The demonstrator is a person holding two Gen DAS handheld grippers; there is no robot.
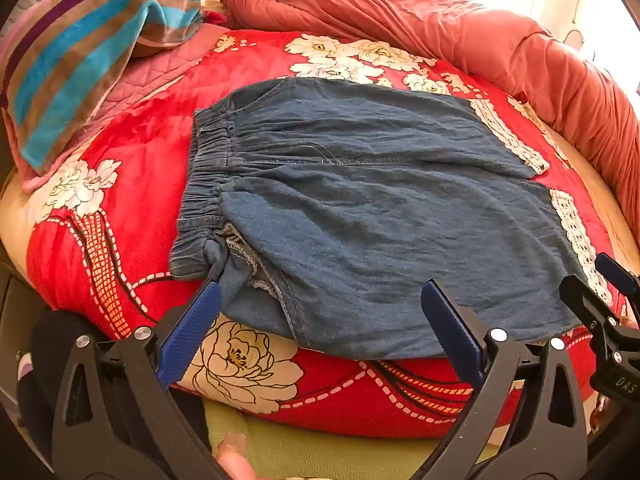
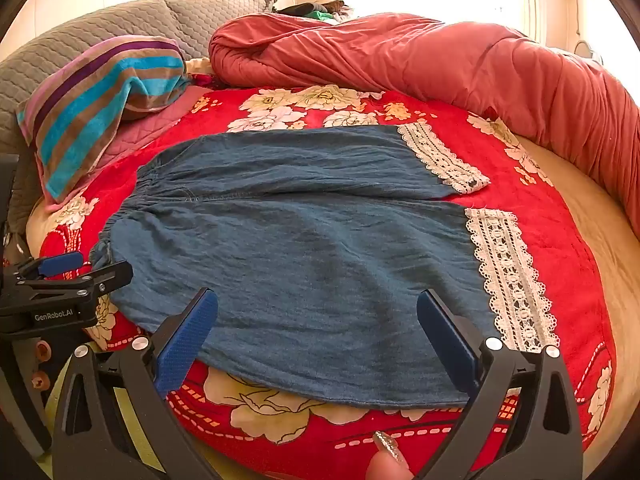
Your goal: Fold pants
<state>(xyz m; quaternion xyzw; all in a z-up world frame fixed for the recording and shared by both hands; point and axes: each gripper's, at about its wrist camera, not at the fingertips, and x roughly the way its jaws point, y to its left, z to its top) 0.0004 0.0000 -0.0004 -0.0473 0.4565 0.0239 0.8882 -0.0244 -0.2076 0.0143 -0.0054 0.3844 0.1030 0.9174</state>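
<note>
A bed (image 2: 592, 280) fills both views, covered by a red flowered blanket (image 2: 520, 208). A rolled salmon quilt (image 2: 400, 56) lies along its far side, and a striped towel (image 2: 100, 92) sits at the far left. The pants (image 2: 300, 248), short denim ones, lie spread flat on the blanket, waistband to the left and both legs running right to white lace hems (image 2: 504, 276). They are not yet folded. Near the waistband, at the near edge, the cloth is bunched with an inside seam (image 1: 248, 260) turned out. The left gripper (image 1: 320, 300) hovers at the near waist corner, its jaws wide apart and holding nothing, though one blue pad lies against the bunched cloth. The right gripper (image 2: 318, 308) hovers above the near leg, jaws equally wide and empty. The likely risk is that this loose, thin denim will slide on the plush blanket, so a pinch may catch only the top layer. The bunched corner could also be folded in crooked unless smoothed first.
</note>
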